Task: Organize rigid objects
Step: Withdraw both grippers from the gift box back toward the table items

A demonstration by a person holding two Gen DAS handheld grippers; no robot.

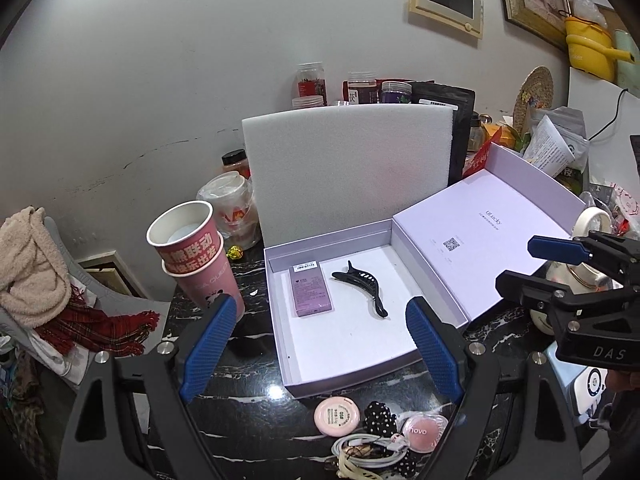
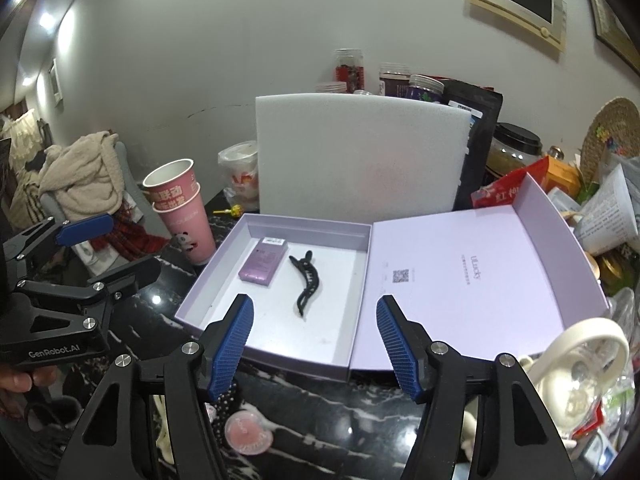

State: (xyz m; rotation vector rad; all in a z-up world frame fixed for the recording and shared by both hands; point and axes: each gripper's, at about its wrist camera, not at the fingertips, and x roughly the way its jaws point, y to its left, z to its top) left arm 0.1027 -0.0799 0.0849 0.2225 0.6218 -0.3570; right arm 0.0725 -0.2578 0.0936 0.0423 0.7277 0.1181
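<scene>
- The worktop [image 1: 248,392] — dark marble with white veins — fills the lower middle of both views and is crowded along its back and right edges.
- A white foam sheet [image 1: 352,168] stands upright at centre frame behind the box; a careless reach could, I judge, knock it flat onto the tray.
- The open lilac box [image 1: 360,344] lies at centre, with its lid [image 1: 480,232] folded out to the right. It is light card, so a nudge from a finger would likely slide it.
- Two stacked pink paper cups [image 1: 196,256] stand just left of the box, near the left finger in the left wrist view; they look easy to tip.
- The left hand-held gripper [image 1: 320,356] hangs above the box's near edge, jaws wide with nothing between them.
- The right hand-held gripper [image 2: 314,348] sits likewise over the near edge, jaws at a middling gap and empty.
- Already inside the box: a lilac carton [image 1: 310,290] at the left, and a black hair claw [image 1: 364,288] beside it, apart.
- Still outside, at bottom centre — a pink round compact [image 1: 337,416], a spotted black clip [image 1: 380,418], a blush compact [image 1: 425,432] and a coiled white cable [image 1: 368,446]. They are bunched tight, so gripping one may drag its neighbour or snag the cable.
</scene>
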